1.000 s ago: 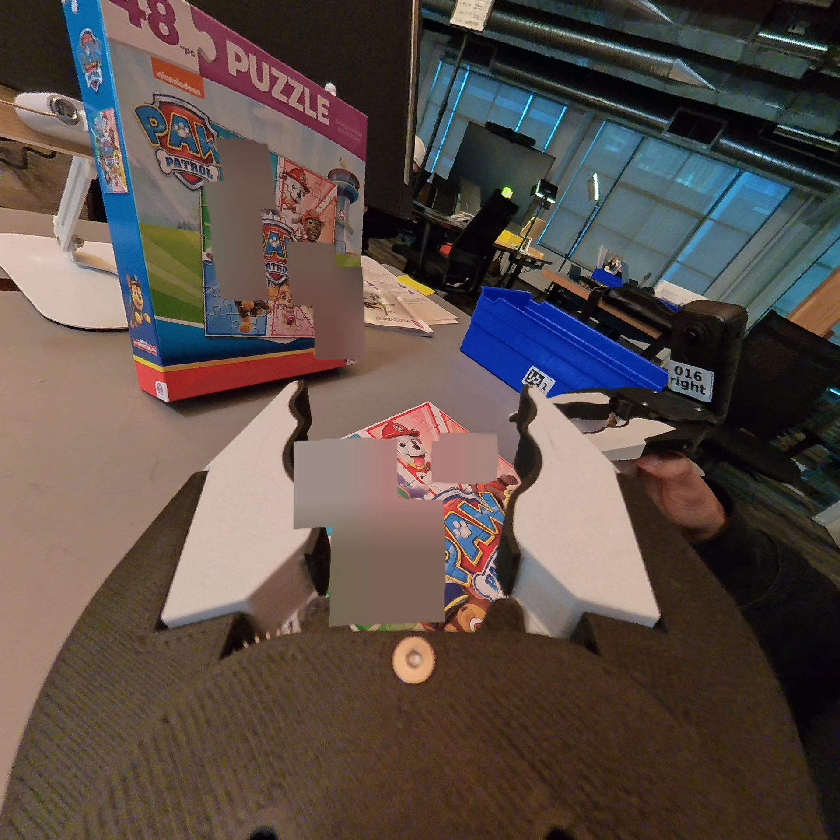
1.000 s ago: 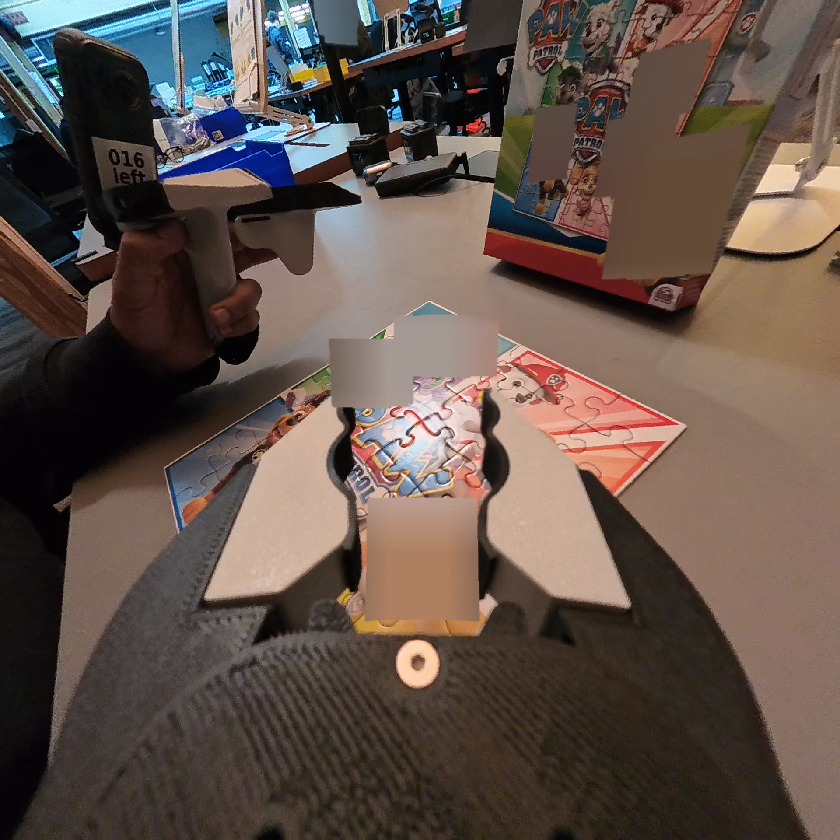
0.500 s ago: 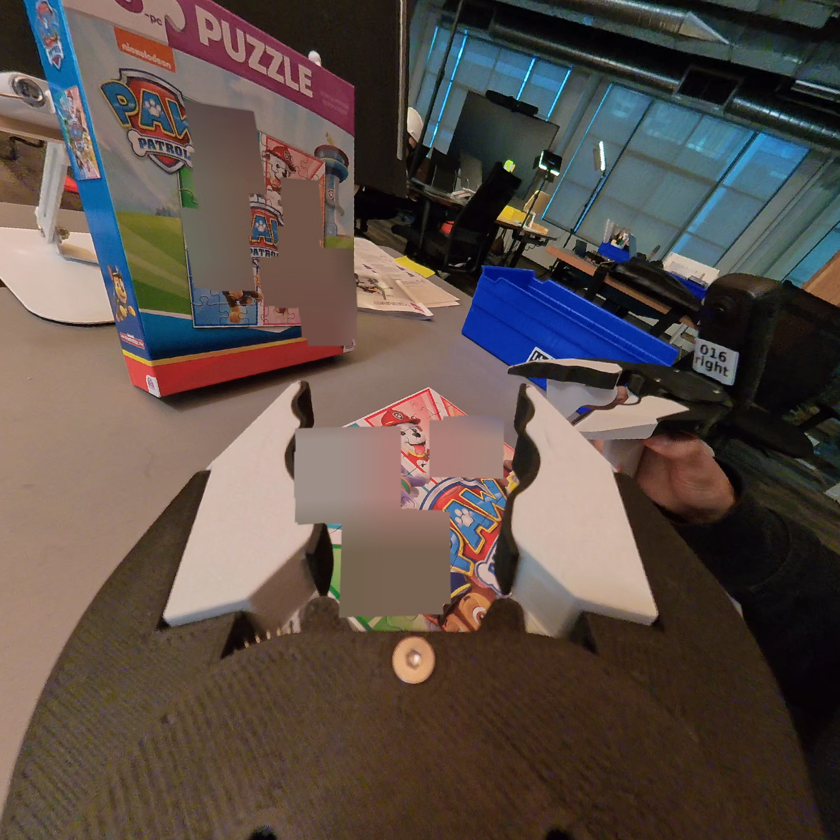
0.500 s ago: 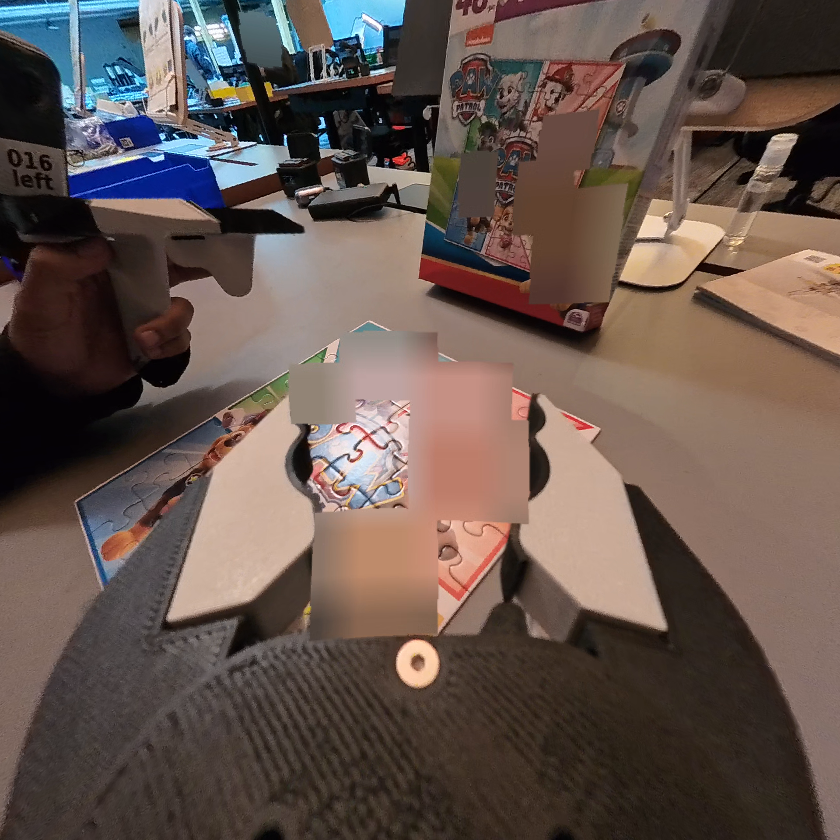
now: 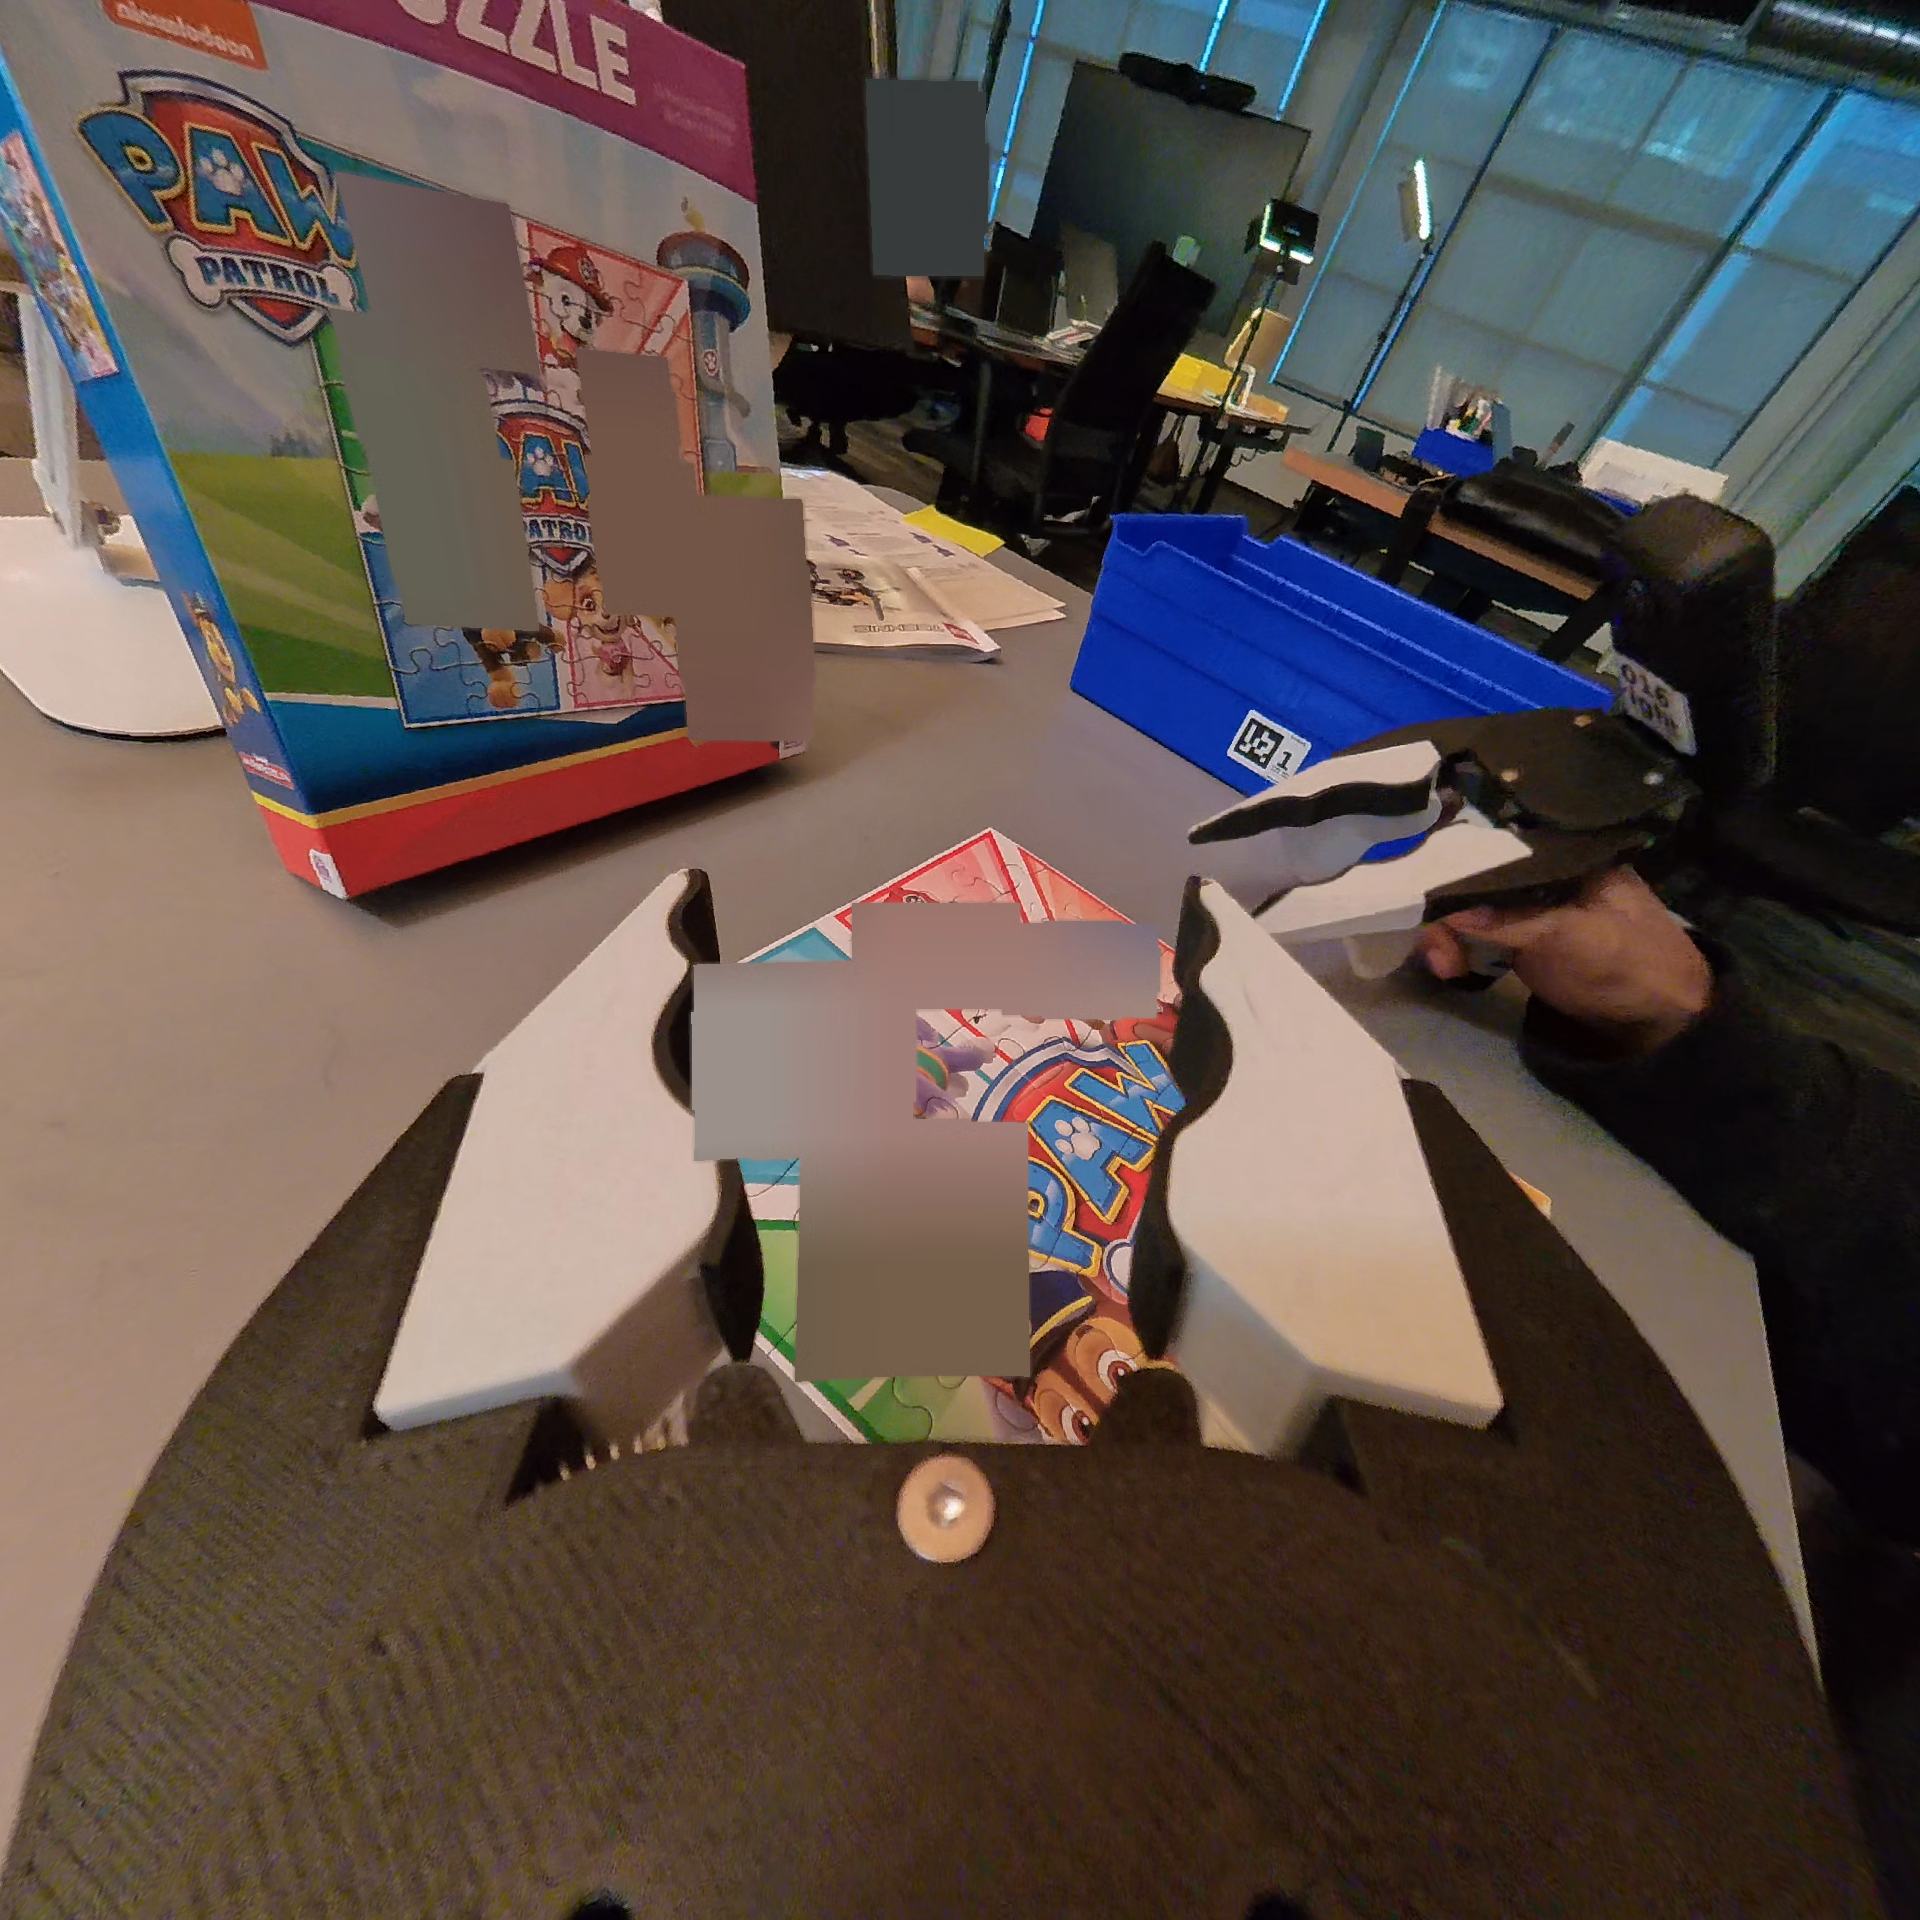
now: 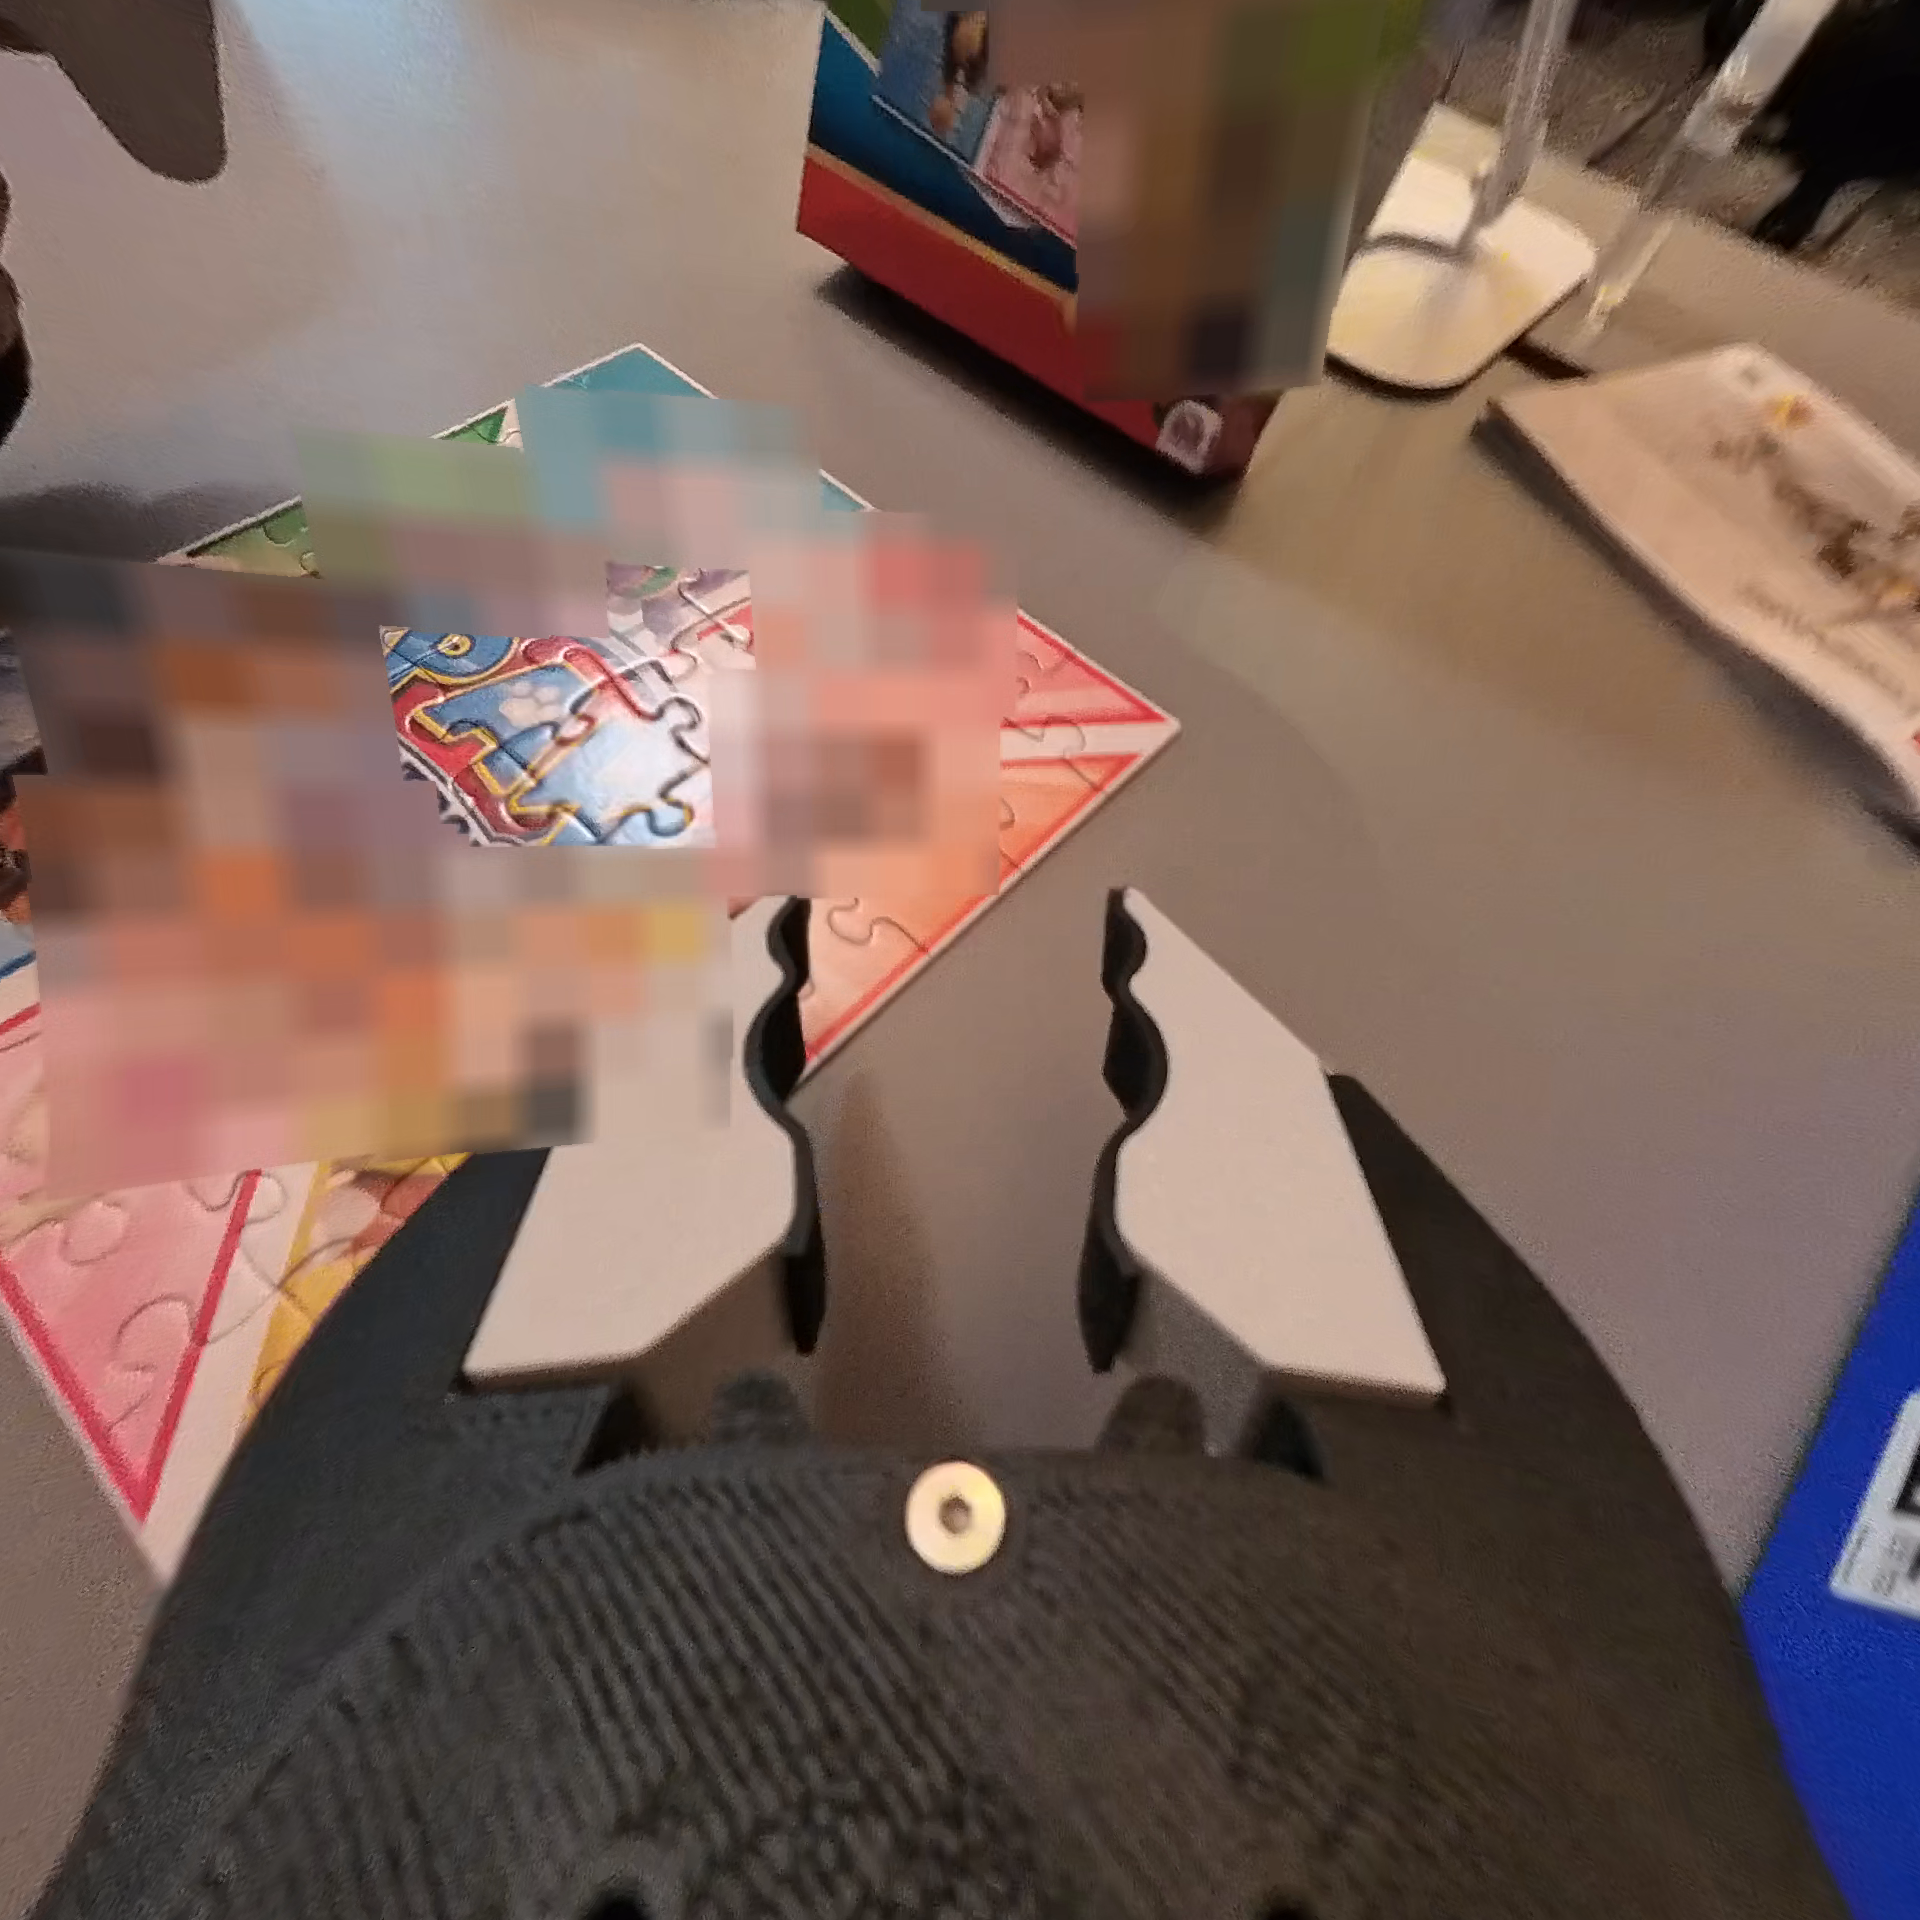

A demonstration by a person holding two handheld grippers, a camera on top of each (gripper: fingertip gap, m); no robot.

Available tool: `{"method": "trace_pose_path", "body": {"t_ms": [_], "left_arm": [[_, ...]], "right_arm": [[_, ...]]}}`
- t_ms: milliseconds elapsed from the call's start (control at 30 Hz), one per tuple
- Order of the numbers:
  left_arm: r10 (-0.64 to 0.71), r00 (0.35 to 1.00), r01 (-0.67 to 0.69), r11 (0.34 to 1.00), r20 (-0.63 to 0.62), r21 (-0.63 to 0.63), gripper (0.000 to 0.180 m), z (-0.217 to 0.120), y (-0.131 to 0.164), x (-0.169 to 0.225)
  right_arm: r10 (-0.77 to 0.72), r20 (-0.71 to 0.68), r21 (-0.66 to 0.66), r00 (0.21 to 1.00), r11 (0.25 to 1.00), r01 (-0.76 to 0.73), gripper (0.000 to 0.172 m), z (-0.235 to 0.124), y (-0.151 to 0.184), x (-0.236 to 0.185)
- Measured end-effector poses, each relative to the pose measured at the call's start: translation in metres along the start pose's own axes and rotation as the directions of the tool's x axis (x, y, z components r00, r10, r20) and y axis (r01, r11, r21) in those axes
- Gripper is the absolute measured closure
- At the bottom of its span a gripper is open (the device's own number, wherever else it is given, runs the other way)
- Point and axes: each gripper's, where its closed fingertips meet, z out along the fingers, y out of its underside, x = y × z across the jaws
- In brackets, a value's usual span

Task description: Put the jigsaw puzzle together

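Observation:
An assembled cartoon jigsaw puzzle lies flat on the grey table. My left gripper hovers over the puzzle's middle, jaws wide open and empty. My right gripper is open and empty, low over the table at the puzzle's right edge; its left finger overlaps that edge, and bare table shows between the jaws. The right gripper also shows in the left wrist view, held by a hand at the puzzle's far right side. The puzzle's box stands upright behind the puzzle.
A blue bin sits at the right and shows in the right wrist view close to my right gripper. A booklet and a white lamp base lie beyond the box. Papers lie behind the box.
My right gripper swung right and down from over the puzzle's middle to its right edge; its jaws widened, then narrowed again, on nothing. My left gripper drifted slightly forward, still open.

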Motion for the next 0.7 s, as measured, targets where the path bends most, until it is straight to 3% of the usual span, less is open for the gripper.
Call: {"method": "trace_pose_path", "body": {"t_ms": [133, 267, 467, 567, 700], "left_arm": [[-0.011, 1.000, 0.011, 1.000, -0.002, 0.012, 0.093, -0.001, -0.002, -0.001], [-0.019, 1.000, 0.019, 1.000, -0.007, 0.012, 0.092, -0.001, -0.002, -0.001], [-0.020, 1.000, 0.020, 1.000, -0.005, 0.019, 0.093, -0.002, -0.003, -0.002], [-0.019, 1.000, 0.019, 0.999, 0.000, 0.034, 0.093, -0.005, -0.008, -0.005], [0.058, 0.990, -0.061, 0.998, 0.126, 0.014, 0.096, -0.023, -0.014, -0.043]], "right_arm": [[0.037, 0.077, -0.087, 0.996, 0.996, -0.030, 0.126, -0.012, 0.021, 0.002], [-0.011, 0.135, -0.198, 0.991, 0.979, 0.038, 0.121, -0.015, 0.046, -0.007], [-0.022, 0.224, -0.158, 0.974, 0.986, 0.059, 0.108, -0.008, 0.039, -0.029], [-0.073, 0.248, -0.151, 0.966, 0.982, 0.113, 0.115, 0.002, 0.033, -0.047], [-0.077, 0.246, -0.151, 0.966, 0.982, 0.117, 0.115, 0.021, 0.020, -0.068]]}}
